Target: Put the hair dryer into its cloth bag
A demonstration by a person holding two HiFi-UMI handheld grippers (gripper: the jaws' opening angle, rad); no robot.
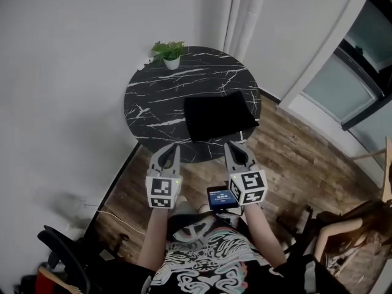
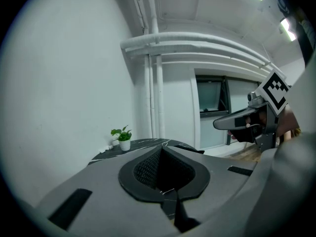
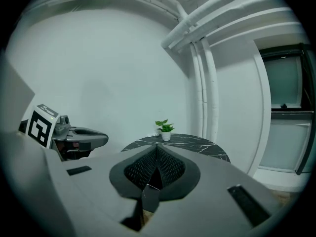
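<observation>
While nothing is gripped, the hair dryer is nowhere in sight

Although the black cloth bag lies on the round worktop, no hair dryer shows; perhaps it is already inside. Both the left gripper and the right gripper, jaws together and empty, point nearly level, short of the worktop.

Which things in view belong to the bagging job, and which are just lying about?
Job: bag, table, left tongs, right tongs, both shut and empty. No hair dryer shows.
Lying about: plant, chair.
</observation>
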